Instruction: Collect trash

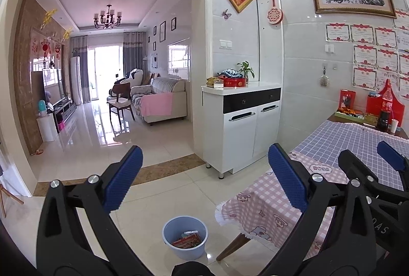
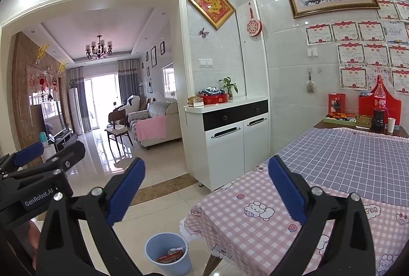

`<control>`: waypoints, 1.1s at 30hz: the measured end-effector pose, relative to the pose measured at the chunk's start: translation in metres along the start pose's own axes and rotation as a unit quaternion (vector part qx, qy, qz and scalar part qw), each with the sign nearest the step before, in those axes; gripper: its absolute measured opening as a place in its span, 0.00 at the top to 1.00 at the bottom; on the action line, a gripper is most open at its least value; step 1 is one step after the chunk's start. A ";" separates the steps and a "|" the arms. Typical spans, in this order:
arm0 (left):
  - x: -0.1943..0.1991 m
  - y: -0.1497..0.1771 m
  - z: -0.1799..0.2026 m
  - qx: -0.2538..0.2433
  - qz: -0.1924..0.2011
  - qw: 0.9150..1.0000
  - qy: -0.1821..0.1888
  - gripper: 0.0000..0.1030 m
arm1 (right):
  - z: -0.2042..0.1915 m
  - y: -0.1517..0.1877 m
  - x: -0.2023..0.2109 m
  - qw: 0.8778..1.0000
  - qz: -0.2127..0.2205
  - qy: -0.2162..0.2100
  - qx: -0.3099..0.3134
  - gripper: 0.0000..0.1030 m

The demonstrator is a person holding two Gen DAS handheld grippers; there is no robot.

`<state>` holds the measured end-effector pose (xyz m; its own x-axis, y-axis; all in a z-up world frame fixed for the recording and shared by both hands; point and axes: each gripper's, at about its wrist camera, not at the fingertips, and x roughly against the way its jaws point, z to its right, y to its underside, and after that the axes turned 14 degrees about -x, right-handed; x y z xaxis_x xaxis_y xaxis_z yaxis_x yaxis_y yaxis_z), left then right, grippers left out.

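A pale blue bin (image 1: 184, 237) stands on the tiled floor by the table's near corner, with red and white packaging inside; it also shows in the right wrist view as the bin (image 2: 168, 253). My left gripper (image 1: 204, 178) hangs open above and before the bin, nothing between its blue pads. My right gripper (image 2: 207, 190) is open too, empty, over the edge of the table (image 2: 255, 219). In the left wrist view the right gripper (image 1: 370, 163) shows at the right, over the pink checked cloth. The left gripper (image 2: 48, 150) shows at the left of the right wrist view.
The table (image 1: 255, 201) wears a pink checked cloth and a purple grid cloth. At its far end stand a cola bottle (image 2: 379, 107), a paper cup (image 2: 391, 124) and red boxes. A white cabinet (image 1: 242, 127) lines the wall. Tiled floor opens leftward into a living room with a chair (image 1: 120, 102).
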<state>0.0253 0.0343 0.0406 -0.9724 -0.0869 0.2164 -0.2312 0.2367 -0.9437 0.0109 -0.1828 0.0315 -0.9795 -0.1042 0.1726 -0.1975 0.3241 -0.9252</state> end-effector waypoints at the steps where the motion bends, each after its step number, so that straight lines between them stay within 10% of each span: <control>1: 0.000 0.000 0.001 -0.001 0.001 1.000 0.000 0.06 | 0.000 0.000 0.000 1.000 0.000 0.000 0.000 0.07; 33: -0.005 0.004 0.003 -0.003 -0.014 1.000 0.011 0.06 | 0.003 0.004 0.000 1.000 -0.005 0.004 -0.010 0.07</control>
<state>0.0287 0.0326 0.0346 -0.9661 -0.0722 0.2477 -0.2579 0.2402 -0.9358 0.0104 -0.1838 0.0266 -0.9775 -0.1007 0.1852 -0.2088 0.3424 -0.9161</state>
